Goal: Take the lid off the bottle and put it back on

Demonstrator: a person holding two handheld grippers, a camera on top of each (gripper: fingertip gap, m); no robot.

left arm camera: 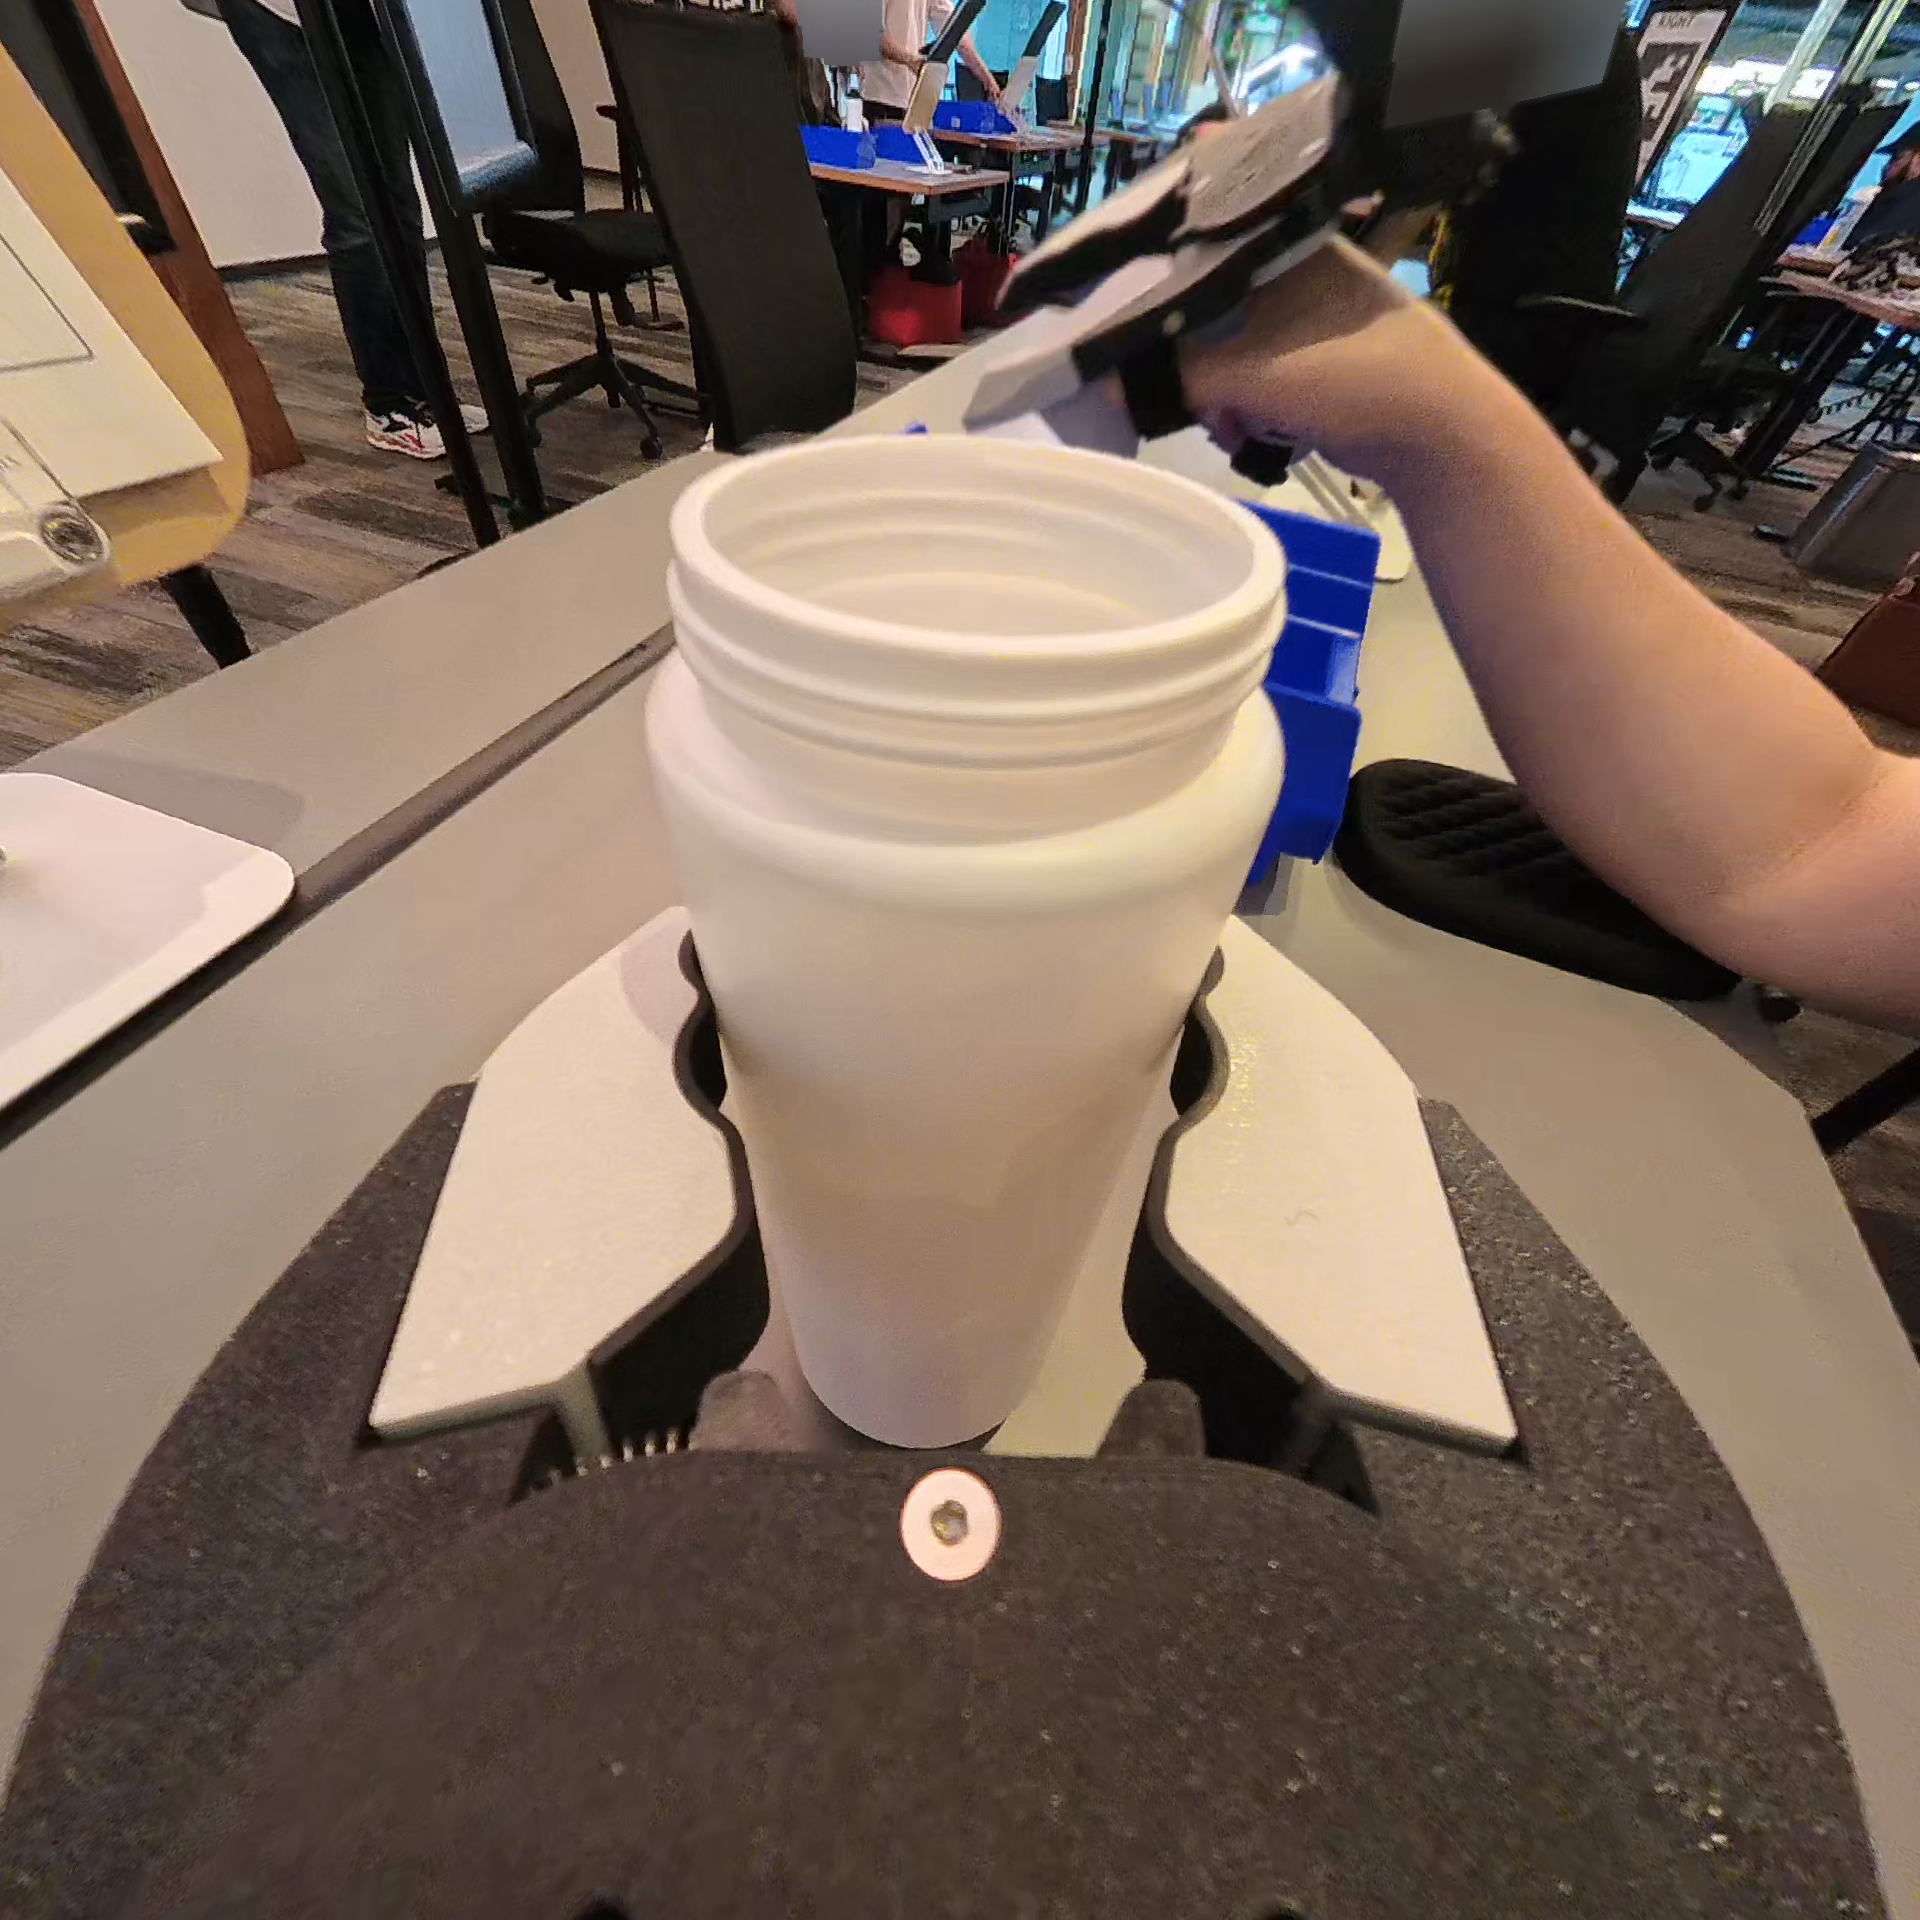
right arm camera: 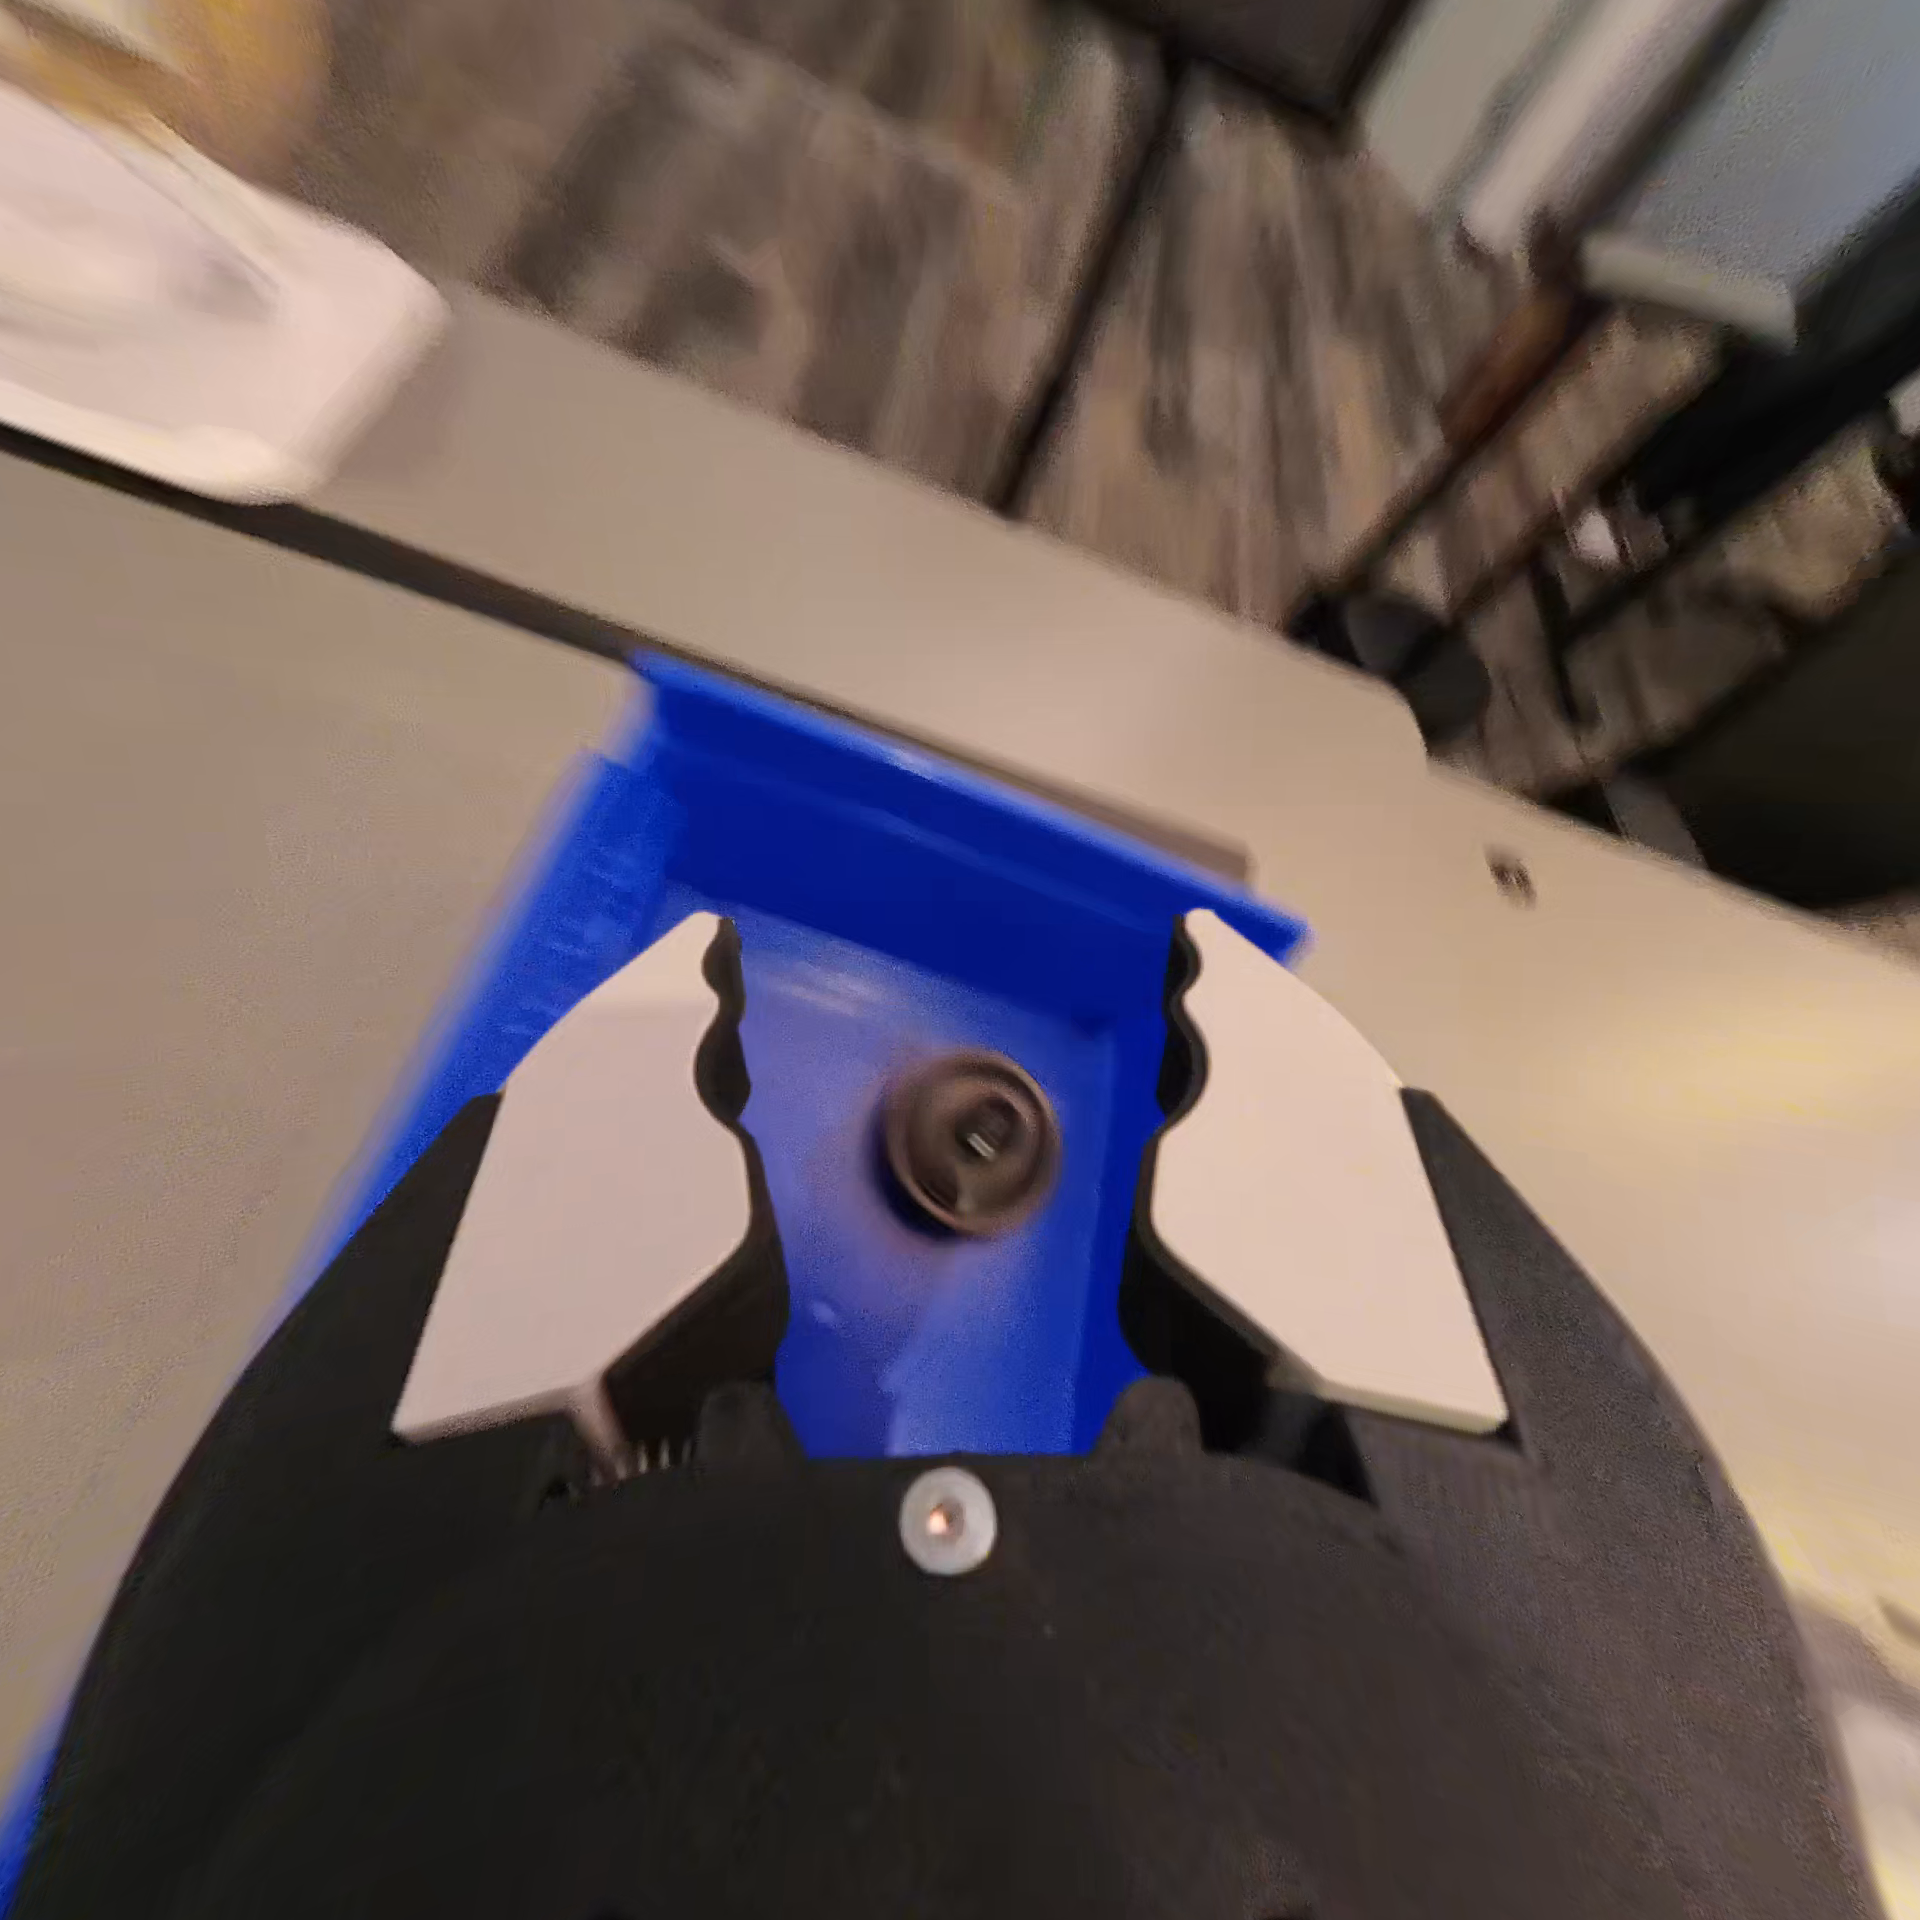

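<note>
- Office chairs, further desks and patterned carpet fill the room behind a grey surface (left arm camera: 436,1039), and everything below is placed relative to the white bottle (left arm camera: 961,914) standing on it.
- Around the bottle's lower body the left gripper (left arm camera: 951,1174) has its fingers (left arm camera: 582,1226) pressed against both sides. I judge this grip is there to keep the bottle upright and stop it turning.
- At the bottle's top the threaded mouth is bare, so the lid is already off.
- Behind the bottle and slightly to its right sits a blue bin (left arm camera: 1314,665).
- Above the bottle's far rim, over that bin, a person's hand (left arm camera: 1340,374) holds the right gripper (right arm camera: 951,1143). Its fingers (right arm camera: 1288,1174) stand apart with nothing between them.
- Straight beneath those parted fingers, on the bin's floor, lies a dark round thing (right arm camera: 971,1153). It is too blurred to name, though it may be the lid.
- If it is, the bin serves as a parking spot, and putting it back on remains to be done.
</note>
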